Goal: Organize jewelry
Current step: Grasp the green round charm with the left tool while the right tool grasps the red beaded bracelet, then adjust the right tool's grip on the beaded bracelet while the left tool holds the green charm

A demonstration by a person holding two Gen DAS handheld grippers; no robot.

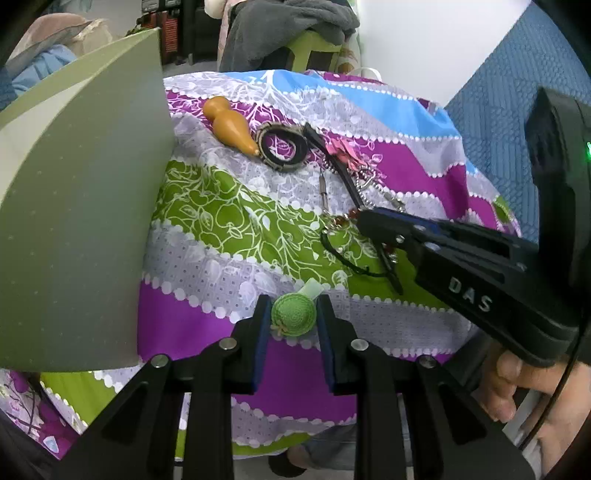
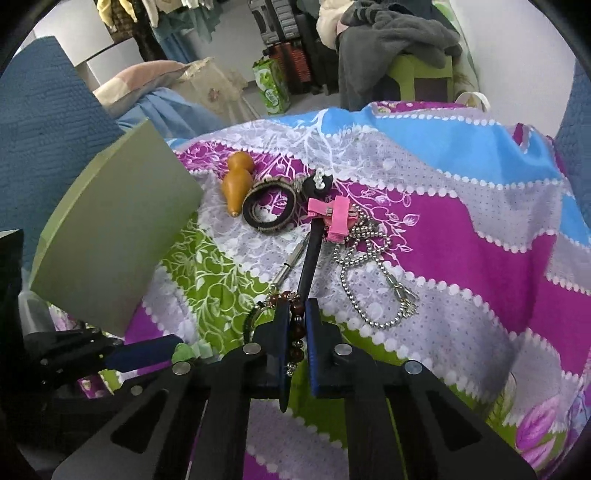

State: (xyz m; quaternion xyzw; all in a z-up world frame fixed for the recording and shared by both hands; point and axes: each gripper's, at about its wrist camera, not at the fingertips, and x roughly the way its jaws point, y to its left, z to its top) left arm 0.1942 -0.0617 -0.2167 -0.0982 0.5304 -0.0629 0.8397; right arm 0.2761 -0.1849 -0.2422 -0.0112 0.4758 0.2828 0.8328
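My left gripper is shut on a green crocheted ball clip just above the patterned cloth. My right gripper is shut on a brown bead bracelet with a black cord; it shows from the side in the left wrist view. On the cloth lie an orange gourd, a dark woven bangle, a pink bow clip, a silver ball chain, a black stick and a metal pin.
A pale green box lid stands at the left, close to my left gripper; it also shows in the right wrist view. The colourful cloth covers the table. A chair with grey clothes stands behind.
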